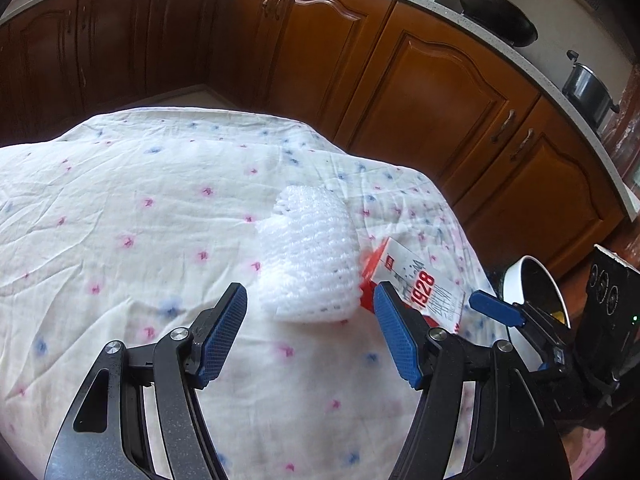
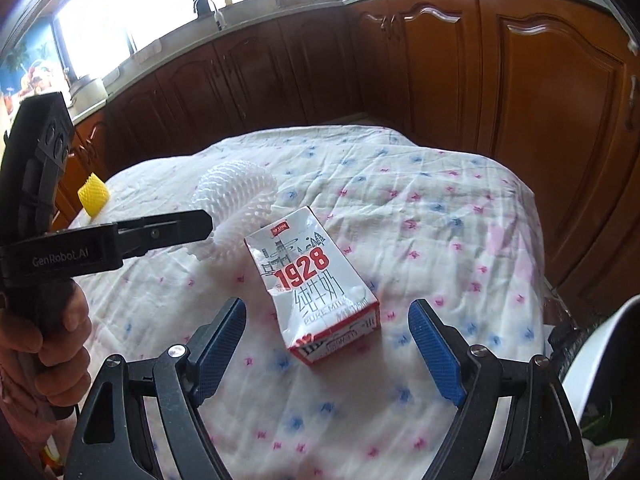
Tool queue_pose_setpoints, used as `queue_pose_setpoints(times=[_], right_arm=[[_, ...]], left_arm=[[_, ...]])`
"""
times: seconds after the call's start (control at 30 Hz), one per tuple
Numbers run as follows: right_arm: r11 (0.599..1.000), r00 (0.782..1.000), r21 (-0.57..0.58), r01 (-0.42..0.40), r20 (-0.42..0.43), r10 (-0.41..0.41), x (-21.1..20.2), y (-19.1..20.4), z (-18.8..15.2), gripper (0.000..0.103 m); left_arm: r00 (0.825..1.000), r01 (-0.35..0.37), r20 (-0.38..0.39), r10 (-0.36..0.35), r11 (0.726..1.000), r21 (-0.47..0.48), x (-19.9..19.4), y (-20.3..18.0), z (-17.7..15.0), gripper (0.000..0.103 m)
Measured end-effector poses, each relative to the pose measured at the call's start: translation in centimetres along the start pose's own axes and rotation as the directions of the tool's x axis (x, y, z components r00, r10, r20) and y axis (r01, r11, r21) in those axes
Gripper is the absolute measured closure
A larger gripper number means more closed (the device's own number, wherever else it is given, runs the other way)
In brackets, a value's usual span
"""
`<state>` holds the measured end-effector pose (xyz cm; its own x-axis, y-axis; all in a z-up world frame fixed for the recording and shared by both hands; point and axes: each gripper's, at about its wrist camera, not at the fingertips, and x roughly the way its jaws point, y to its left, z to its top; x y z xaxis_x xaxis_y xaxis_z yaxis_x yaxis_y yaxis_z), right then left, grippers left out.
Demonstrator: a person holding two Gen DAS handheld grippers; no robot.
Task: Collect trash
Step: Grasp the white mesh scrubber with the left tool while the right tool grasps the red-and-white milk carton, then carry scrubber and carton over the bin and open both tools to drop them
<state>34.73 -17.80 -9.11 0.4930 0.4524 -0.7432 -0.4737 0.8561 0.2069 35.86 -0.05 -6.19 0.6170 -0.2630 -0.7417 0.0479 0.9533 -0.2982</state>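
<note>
A white foam net sleeve point(image 1: 306, 258) lies on the flowered tablecloth point(image 1: 120, 200). My left gripper point(image 1: 310, 320) is open and empty, just short of the sleeve's near end. A crushed red-and-white milk carton marked 1928 point(image 2: 314, 292) lies flat beside the sleeve; it also shows in the left wrist view point(image 1: 416, 284). My right gripper point(image 2: 326, 338) is open and empty, its jaws either side of the carton's near end without touching. The sleeve point(image 2: 236, 200) lies behind the carton, partly hidden by the left gripper's body point(image 2: 100, 244). A yellow foam net point(image 2: 94, 196) stands at the table's far left.
A white-rimmed bin point(image 1: 536, 292) stands off the table's right edge, also in the right wrist view point(image 2: 600, 360). Brown kitchen cabinets point(image 1: 420, 92) wrap round the far side. A black wok point(image 1: 496, 12) and a pot point(image 1: 588, 88) sit on the counter.
</note>
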Motion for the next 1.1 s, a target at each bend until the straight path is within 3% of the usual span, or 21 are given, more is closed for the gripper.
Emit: queue_pose_setpoints(times=[0.07,0.13,0.17,0.2,0.27,0.37,0.43,0.73,1.1], right_arm=[[1.000,1.000,0.001,-0.014,-0.013,0.014,0.5,-0.1,0.1,0.020],[1.000,1.000,0.005,-0.006,-0.018,0.006,0.8,-0.1,0.2,0.028],[1.000,1.000,0.006,0.001,-0.021,-0.001,0.9,-0.1,0.2,0.042],[1.000,1.000,0.008,0.009,-0.022,-0.009,0.9,-0.1,0.2,0.048],[1.000,1.000,0.015,0.014,-0.011,-0.014,0.7,-0.1,0.1,0.048],[0.999,1.000,0.043,0.013,0.008,-0.014,0.0,-0.5,-0.2,0.049],[0.997,0.999,0.071,0.014,0.029,-0.016,-1.0,-0.8,-0.6,0.049],[0.986,0.993,0.162,0.025,0.106,-0.043,-5.4,-1.5,-3.7,0.051],[0.965,0.976,0.252,0.074,0.181,-0.122,-12.1,-3.3,-7.9,0.052]], left_arm=[[1.000,0.004,0.000,-0.004,1.000,0.001,0.4,0.1,0.3,0.036],[1.000,0.006,-0.001,-0.006,1.000,0.007,0.9,0.3,0.5,0.037],[1.000,0.009,-0.001,-0.009,1.000,0.010,0.9,0.3,0.5,0.042],[1.000,0.015,-0.003,-0.015,1.000,0.017,1.1,0.2,0.5,0.047],[0.999,0.033,-0.018,-0.033,0.999,0.028,1.4,0.1,0.3,0.067],[0.999,0.040,-0.018,-0.039,0.998,0.049,1.2,-0.1,0.1,0.084],[0.999,0.041,-0.013,-0.041,0.998,0.056,0.9,-0.3,-0.1,0.091],[0.997,0.075,0.015,-0.076,0.996,0.052,-1.9,-1.1,-1.9,0.094],[0.986,0.168,-0.009,-0.168,0.981,0.093,-4.4,-5.6,-5.3,0.094]])
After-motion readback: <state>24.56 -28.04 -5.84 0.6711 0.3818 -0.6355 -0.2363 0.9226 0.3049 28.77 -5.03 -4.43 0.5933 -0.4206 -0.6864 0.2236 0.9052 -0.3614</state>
